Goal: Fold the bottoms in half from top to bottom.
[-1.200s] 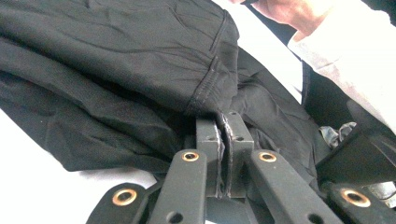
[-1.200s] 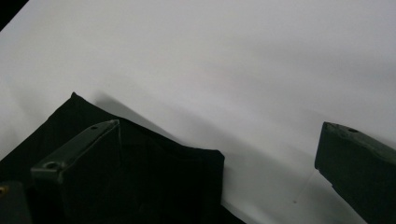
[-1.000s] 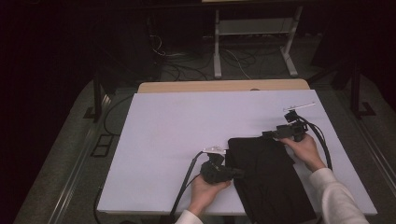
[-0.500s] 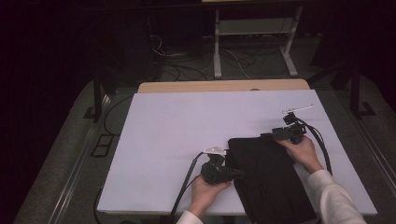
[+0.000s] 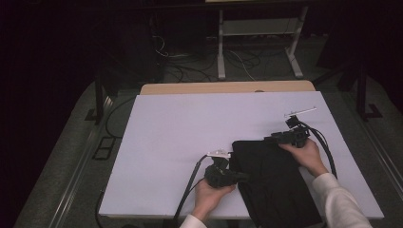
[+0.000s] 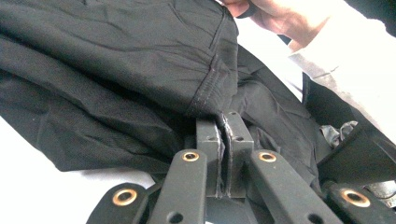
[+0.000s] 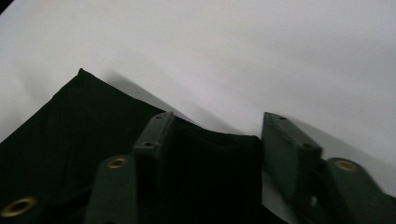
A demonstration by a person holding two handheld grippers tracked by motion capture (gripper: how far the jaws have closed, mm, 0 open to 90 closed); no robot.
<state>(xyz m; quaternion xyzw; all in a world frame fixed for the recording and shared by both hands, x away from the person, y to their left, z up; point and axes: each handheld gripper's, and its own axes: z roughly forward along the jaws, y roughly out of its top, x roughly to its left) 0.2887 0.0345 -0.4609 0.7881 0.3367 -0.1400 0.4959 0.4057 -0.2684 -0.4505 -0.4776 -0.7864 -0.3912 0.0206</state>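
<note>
White tabletop (image 5: 180, 137) carries the black garment (image 5: 271, 180) at lower right. Keep your left gripper (image 6: 223, 125) clamped on its edge; close your wide-open right gripper (image 7: 212, 140) squarely on the corner.

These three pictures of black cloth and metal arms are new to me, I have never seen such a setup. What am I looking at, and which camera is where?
No robot here: a person holds a two-jaw gripper in each hand at a white table. The high view looks down from above the person's side, and their forearms enter from the bottom. A black garment lies on the near right part of the table. The left gripper sits at the garment's left edge and the right gripper at its far edge.

The other two pictures come from cameras riding on the grippers. In the left gripper view, the jaws are pressed together on a stitched hem of the garment, so that gripper is holding it. In the right gripper view, the jaws stand apart over a corner of the cloth, so that gripper is open.
</note>
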